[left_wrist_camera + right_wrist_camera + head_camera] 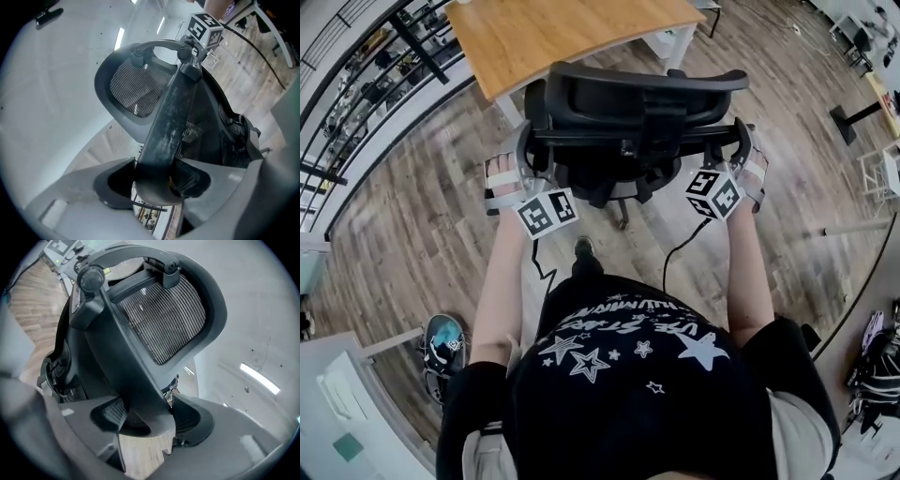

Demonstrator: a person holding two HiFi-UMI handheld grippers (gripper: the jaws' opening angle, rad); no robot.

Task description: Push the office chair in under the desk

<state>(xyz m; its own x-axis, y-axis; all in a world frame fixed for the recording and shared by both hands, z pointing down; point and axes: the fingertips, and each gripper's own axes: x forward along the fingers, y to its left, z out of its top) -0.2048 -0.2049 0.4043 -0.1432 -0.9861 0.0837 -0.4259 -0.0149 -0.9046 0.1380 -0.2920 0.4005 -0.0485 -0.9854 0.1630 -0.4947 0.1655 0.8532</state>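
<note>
the left gripper (157, 182) and right gripper (146, 420) each have their jaws clamped on the dark rear frame of the black mesh office chair (642, 103), which stands at the near edge of the light wooden desk (553, 33).

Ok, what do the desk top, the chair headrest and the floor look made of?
Desk top: wood or wood-look laminate, matte, with visible grain. Chair headrest: black woven mesh in a smooth, likely plastic frame. Floor: wood-pattern planks, possibly vinyl.
</note>
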